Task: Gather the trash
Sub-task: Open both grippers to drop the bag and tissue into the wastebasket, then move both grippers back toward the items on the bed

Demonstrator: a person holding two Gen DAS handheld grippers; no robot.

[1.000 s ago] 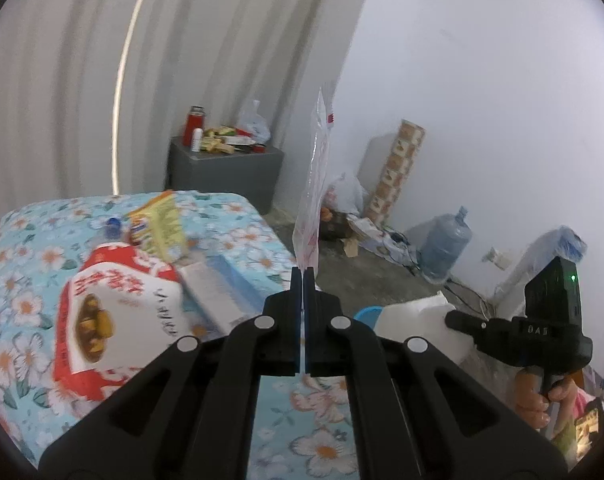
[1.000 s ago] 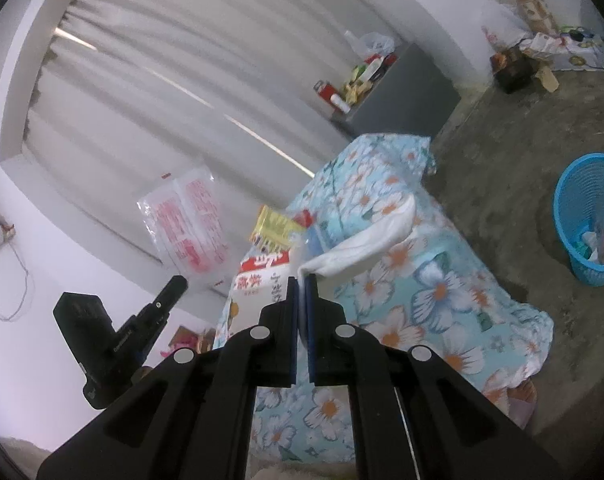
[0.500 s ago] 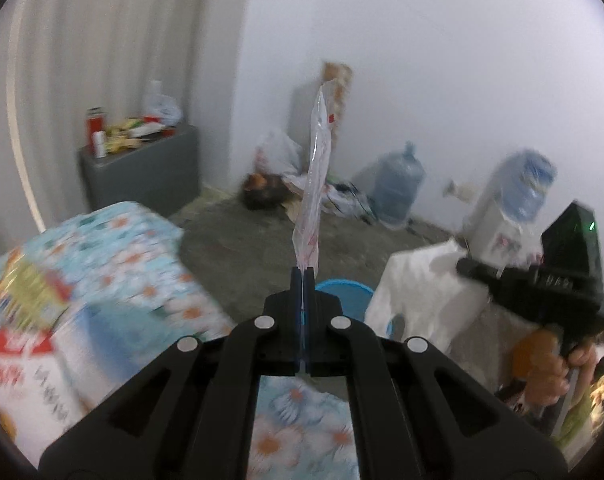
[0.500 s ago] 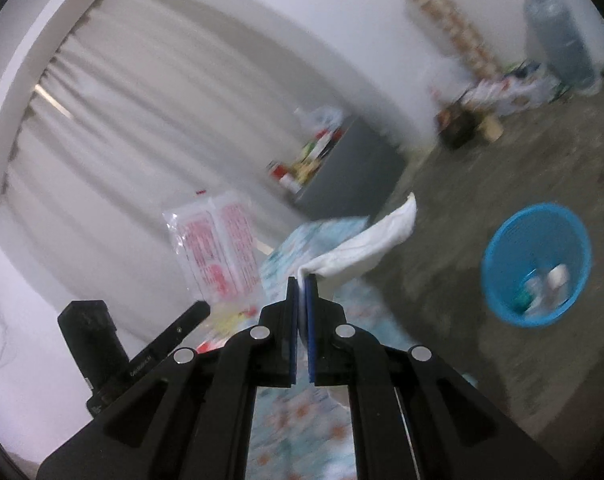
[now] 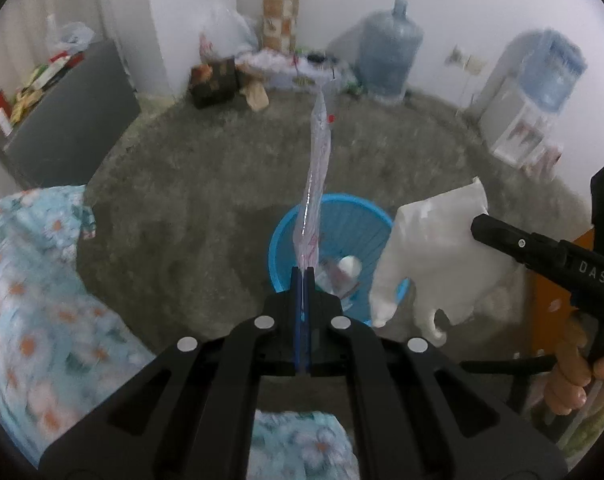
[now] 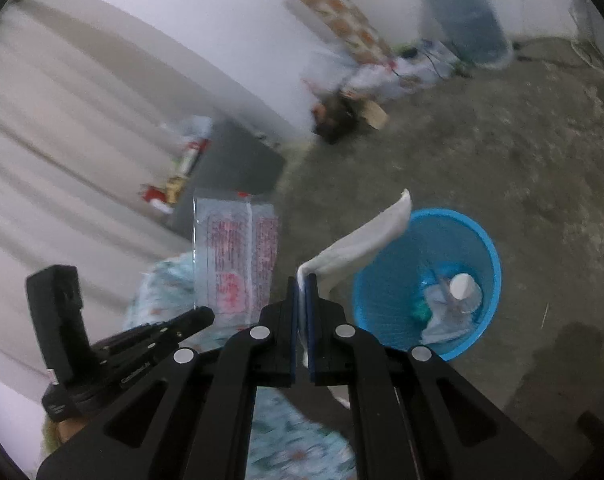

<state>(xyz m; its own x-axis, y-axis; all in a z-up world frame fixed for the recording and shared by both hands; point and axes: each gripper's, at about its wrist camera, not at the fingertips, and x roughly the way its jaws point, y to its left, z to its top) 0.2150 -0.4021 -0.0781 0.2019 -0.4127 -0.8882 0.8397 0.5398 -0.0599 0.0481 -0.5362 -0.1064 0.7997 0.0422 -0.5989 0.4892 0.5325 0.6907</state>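
Trash in both tongs: our left tongs [image 5: 302, 276] clench a clear printed wrapper [image 5: 315, 184] by its edge, right tongs [image 6: 302, 280] pinch a white plastic bag [image 6: 361, 240] corner. Both look light, limp, slippery; edge grips suit. Blue basket [image 6: 489, 248] sits just beyond the tips.

A clear plastic wrapper [image 6: 236, 256] carries red print. The crumpled tissue [image 5: 433, 248] is white. The mesh wastebasket [image 6: 481, 248] is bright blue. The bedsheet [image 5: 34, 300] is pale blue with white-and-orange flowers. The cabinet [image 5: 70, 128] is grey, the floor [image 5: 206, 184] mottled grey-brown.
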